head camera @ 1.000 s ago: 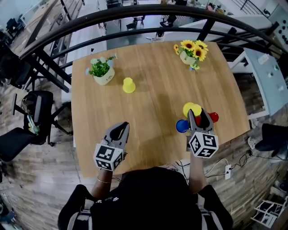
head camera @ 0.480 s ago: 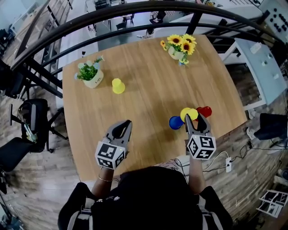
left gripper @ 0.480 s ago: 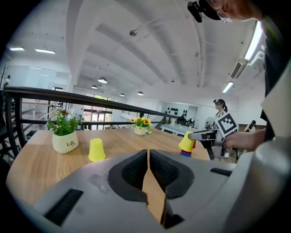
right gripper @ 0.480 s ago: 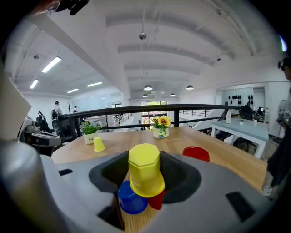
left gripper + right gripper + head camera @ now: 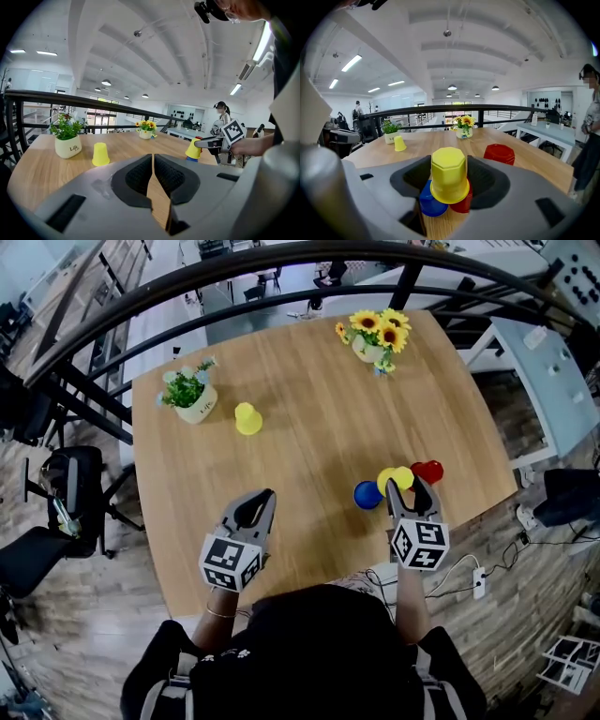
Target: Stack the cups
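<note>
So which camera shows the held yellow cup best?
The right gripper view: the yellow cup sits big between the jaws. The head view shows just its top; the left gripper view shows it tiny, far away.

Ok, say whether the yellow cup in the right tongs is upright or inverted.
Inverted: the yellow cup has its closed base on top, wider rim below, between the right tongs.

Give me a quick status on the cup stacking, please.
Left gripper shut, empty. Right gripper shut on yellow cup, held just above blue cup. Red cup close alongside; second yellow cup far off.
</note>
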A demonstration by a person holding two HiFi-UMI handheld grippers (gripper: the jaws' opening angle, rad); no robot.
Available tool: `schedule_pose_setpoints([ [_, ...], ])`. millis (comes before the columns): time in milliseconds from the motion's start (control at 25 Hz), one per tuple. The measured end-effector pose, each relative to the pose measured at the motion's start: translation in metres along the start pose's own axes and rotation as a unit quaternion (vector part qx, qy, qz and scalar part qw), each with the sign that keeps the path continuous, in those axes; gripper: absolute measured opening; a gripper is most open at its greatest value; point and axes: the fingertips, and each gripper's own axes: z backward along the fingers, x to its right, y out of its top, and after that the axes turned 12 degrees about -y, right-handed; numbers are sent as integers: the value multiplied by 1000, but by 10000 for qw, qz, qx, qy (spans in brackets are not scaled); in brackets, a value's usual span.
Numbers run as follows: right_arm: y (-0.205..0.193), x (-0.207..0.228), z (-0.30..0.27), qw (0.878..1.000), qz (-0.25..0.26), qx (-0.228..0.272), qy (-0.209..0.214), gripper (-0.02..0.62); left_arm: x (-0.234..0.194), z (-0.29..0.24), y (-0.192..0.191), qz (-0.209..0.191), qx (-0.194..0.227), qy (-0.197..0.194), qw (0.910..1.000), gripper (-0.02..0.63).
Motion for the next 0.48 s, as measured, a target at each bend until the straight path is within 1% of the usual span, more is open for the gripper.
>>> schedule_pose_setpoints([
  [160,6,-2,5,9998,-21,200,27,290,-1,1,-2,-6,-26,30,10000,25],
  [320,31,-8,22,9980,32,632,-41,296,-4,3,-4,19,-14,65,10000,25],
  [400,52,-18,34,9955,-147,933,109,296,-4,4,-4,29,14,76,10000,25],
  [480,75,-38,46,9893,-435,1300,506,286,-5,6,-4,44,50,98,9999,25],
])
